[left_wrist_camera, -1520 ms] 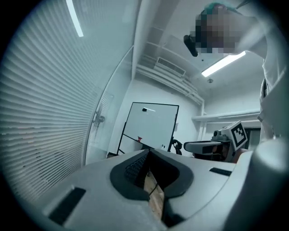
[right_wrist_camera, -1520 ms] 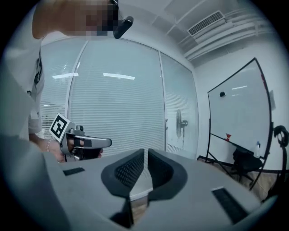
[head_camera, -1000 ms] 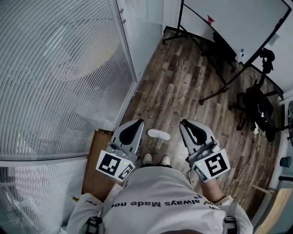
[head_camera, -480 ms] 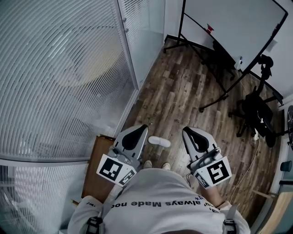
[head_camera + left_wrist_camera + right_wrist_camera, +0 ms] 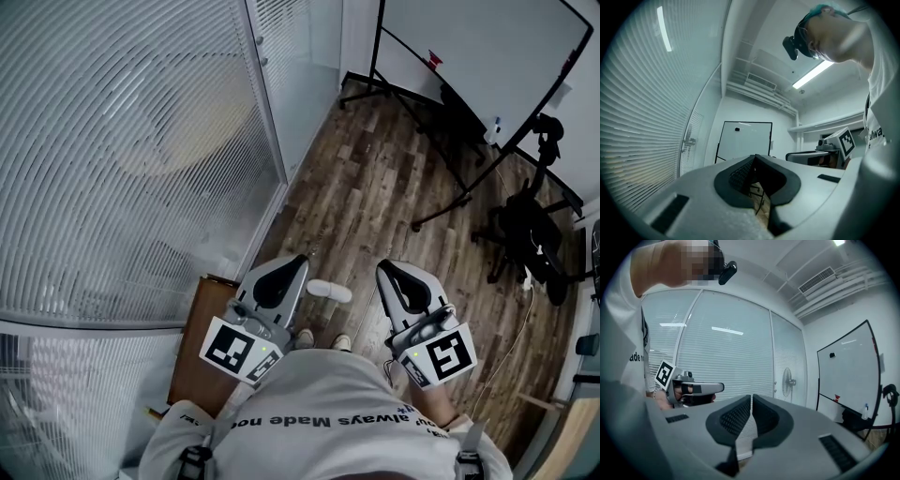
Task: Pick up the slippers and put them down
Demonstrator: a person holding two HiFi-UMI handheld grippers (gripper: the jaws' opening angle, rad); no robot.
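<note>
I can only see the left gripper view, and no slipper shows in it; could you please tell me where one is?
Observer: The head view shows one white slipper lying on the wooden floor. It appears between the left gripper and the right gripper.
Operator: Thank you. Is the right gripper holding anything?
Observer: No. The right gripper view shows its jaws together with nothing between them.
Operator: Is a second slipper in sight?
Observer: No view shows one. Only the person's shoes are near that slipper.
</note>
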